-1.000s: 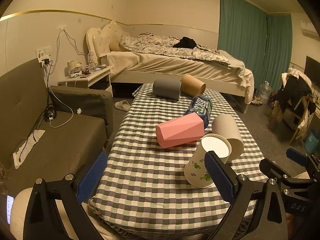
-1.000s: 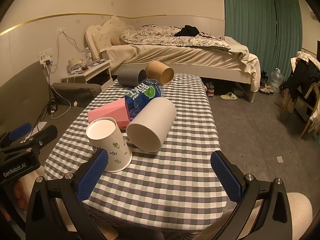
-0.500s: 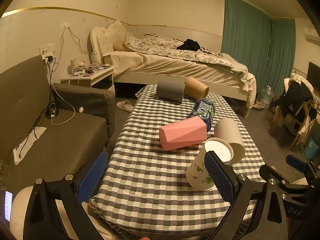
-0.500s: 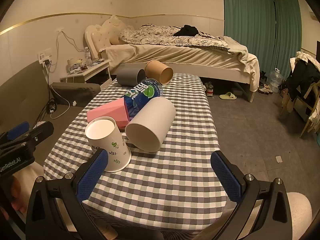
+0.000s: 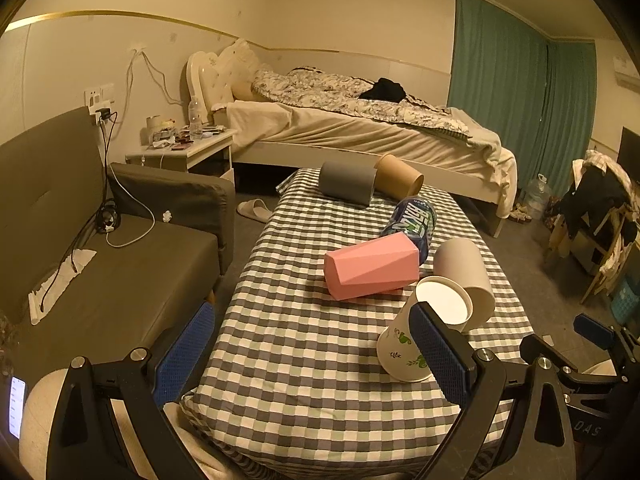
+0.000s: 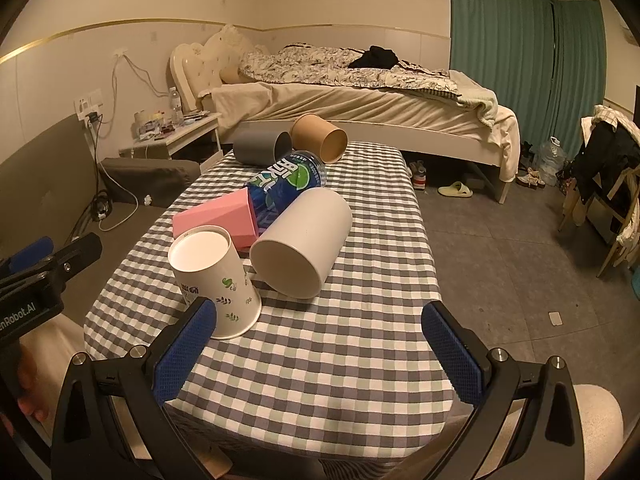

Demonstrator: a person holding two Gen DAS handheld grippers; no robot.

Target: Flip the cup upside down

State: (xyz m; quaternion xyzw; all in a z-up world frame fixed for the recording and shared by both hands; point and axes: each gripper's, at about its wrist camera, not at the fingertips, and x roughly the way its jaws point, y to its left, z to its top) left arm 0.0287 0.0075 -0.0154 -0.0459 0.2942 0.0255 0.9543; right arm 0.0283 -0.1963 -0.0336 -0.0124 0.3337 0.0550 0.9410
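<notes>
A white paper cup with green leaf prints (image 6: 214, 276) stands upside down, wide rim on the checked tablecloth and flat base up; it also shows in the left wrist view (image 5: 424, 336). My right gripper (image 6: 316, 354) is open and empty, its left finger close in front of that cup. My left gripper (image 5: 310, 354) is open and empty over the table's near edge, its right finger partly hiding the cup. A beige cup (image 6: 302, 240) lies on its side beside it.
A pink faceted cup (image 5: 370, 266), a blue bottle (image 6: 286, 182), a grey cup (image 5: 348, 182) and a brown cup (image 6: 320, 138) lie on the checked table (image 6: 340, 360). A grey sofa (image 5: 120, 280) is at left, a bed (image 5: 360, 136) behind.
Both grippers have drawn back a little from the table and stayed open. The cups have not moved.
</notes>
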